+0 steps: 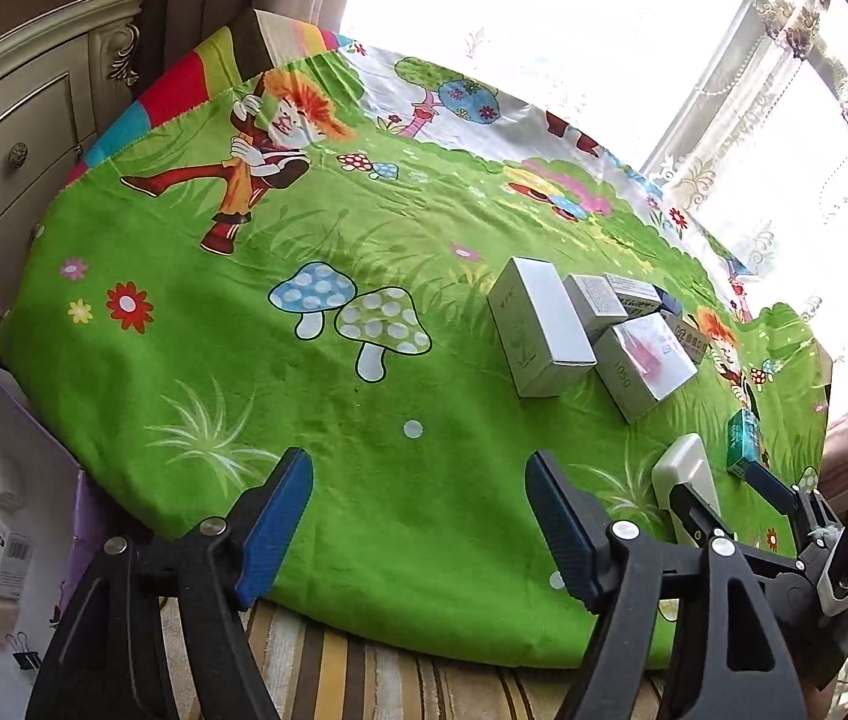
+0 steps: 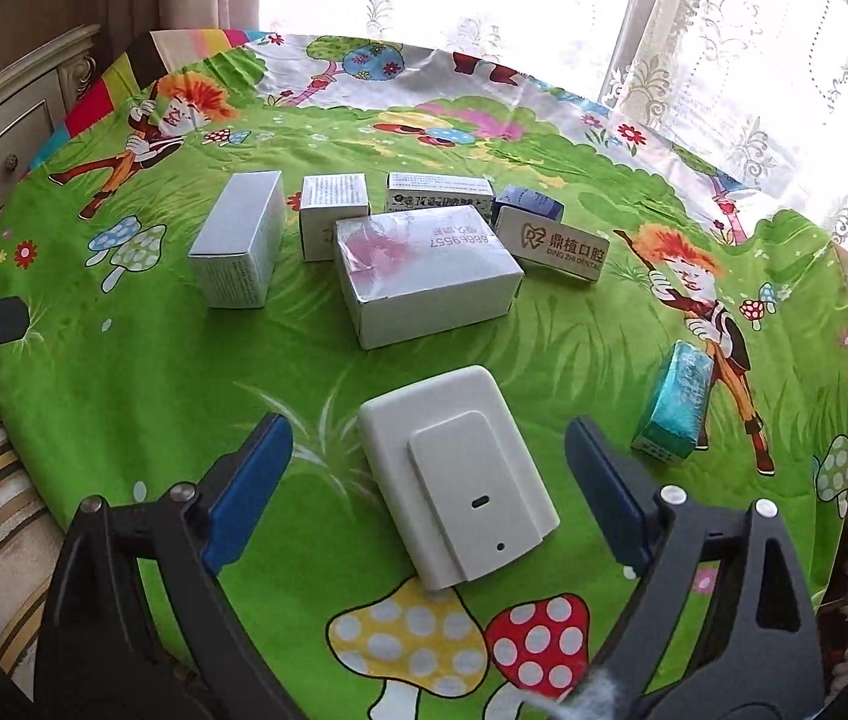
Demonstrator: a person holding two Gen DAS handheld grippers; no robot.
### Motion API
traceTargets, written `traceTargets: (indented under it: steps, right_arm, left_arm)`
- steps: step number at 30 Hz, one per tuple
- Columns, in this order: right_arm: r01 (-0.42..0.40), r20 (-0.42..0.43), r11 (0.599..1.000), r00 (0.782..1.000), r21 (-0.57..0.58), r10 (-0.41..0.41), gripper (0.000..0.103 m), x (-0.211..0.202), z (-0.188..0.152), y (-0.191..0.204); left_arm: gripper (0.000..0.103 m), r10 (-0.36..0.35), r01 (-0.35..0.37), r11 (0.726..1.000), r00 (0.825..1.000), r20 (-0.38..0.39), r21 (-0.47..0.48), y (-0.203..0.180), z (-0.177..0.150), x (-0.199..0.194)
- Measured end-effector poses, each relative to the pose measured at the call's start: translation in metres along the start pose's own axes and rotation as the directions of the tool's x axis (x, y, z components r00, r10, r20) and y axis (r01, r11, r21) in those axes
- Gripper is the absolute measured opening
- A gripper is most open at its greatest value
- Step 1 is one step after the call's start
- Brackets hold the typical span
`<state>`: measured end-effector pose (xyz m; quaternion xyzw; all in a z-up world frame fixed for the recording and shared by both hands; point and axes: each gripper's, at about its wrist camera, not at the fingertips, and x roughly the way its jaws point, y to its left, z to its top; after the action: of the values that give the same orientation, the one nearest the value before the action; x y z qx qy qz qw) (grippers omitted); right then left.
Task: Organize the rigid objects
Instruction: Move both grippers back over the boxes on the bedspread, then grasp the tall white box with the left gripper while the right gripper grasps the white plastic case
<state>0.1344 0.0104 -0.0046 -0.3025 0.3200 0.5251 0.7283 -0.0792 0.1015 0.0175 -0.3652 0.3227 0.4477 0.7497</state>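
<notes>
Right claw (image 2: 427, 489) gapes wide around the white plastic device (image 2: 460, 480) without touching — lined up to grasp. Left claw (image 1: 417, 516) hangs open, empty; boxes (image 1: 544, 330) lie ahead, right.

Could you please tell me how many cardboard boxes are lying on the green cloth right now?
7: a tall white box at left, a big one mid-cluster, four small ones behind it, and a teal box at right. More may be hidden.
</notes>
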Motion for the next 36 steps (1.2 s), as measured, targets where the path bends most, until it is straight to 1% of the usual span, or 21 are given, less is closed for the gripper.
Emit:
traceTargets:
  steps: [3, 6, 13, 19, 24, 27, 29, 31, 32, 34, 35, 36]
  right_arm:
    - [-0.006, -0.008, 1.000, 1.000, 0.022, 0.006, 0.094, 0.005, 0.000, -0.005]
    - [-0.009, -0.017, 0.999, 1.000, 0.033, 0.009, 0.094, 0.009, -0.001, -0.008]
    - [-0.007, -0.044, 0.998, 0.999, 0.066, 0.010, 0.094, 0.023, -0.001, -0.017]
    - [-0.027, -0.073, 0.996, 0.997, 0.081, 0.033, 0.094, 0.035, -0.002, -0.022]
    - [-0.034, -0.107, 0.994, 0.993, 0.099, 0.045, 0.094, 0.046, -0.004, -0.026]
    - [-0.048, -0.105, 0.992, 0.993, 0.118, 0.061, 0.094, 0.048, -0.004, -0.030]
    - [-0.051, -0.103, 0.991, 0.993, 0.122, 0.063, 0.094, 0.048, -0.004, -0.031]
    - [-0.050, -0.100, 0.991, 0.993, 0.122, 0.063, 0.094, 0.048, -0.004, -0.031]
    - [-0.050, -0.099, 0.991, 0.993, 0.121, 0.062, 0.094, 0.048, -0.004, -0.030]
    - [-0.051, -0.096, 0.991, 0.993, 0.122, 0.063, 0.094, 0.049, -0.004, -0.030]
    - [-0.051, -0.096, 0.991, 0.993, 0.122, 0.063, 0.094, 0.049, -0.004, -0.031]
    - [-0.051, -0.095, 0.991, 0.994, 0.122, 0.062, 0.094, 0.049, -0.004, -0.030]
  left_arm:
    - [0.076, -0.021, 0.021, 0.999, 1.000, -0.011, 0.040, -0.022, 0.008, 0.011]
    - [0.078, -0.015, 0.017, 0.998, 1.000, -0.024, 0.061, -0.040, 0.017, 0.026]
    - [0.078, 0.000, 0.004, 0.998, 0.999, -0.054, 0.064, -0.067, 0.038, 0.064]
    - [0.078, 0.032, -0.028, 0.998, 0.997, -0.069, 0.056, -0.076, 0.047, 0.091]
    - [0.078, 0.063, -0.058, 0.995, 0.996, -0.060, 0.079, -0.079, 0.048, 0.104]
    - [0.077, 0.069, -0.064, 0.995, 0.996, -0.062, 0.082, -0.079, 0.049, 0.111]
    - [0.074, 0.078, -0.073, 0.993, 0.995, -0.056, 0.092, -0.080, 0.049, 0.114]
    - [0.058, 0.081, -0.074, 0.992, 0.995, -0.058, 0.103, -0.079, 0.049, 0.117]
    - [0.055, 0.081, -0.075, 0.992, 0.995, -0.059, 0.106, -0.079, 0.048, 0.119]
    - [0.043, 0.083, -0.077, 0.990, 0.995, -0.046, 0.120, -0.079, 0.048, 0.119]
    - [0.042, 0.086, -0.080, 0.989, 0.995, -0.042, 0.124, -0.079, 0.048, 0.119]
    - [0.038, 0.084, -0.079, 0.989, 0.996, -0.039, 0.125, -0.079, 0.048, 0.119]
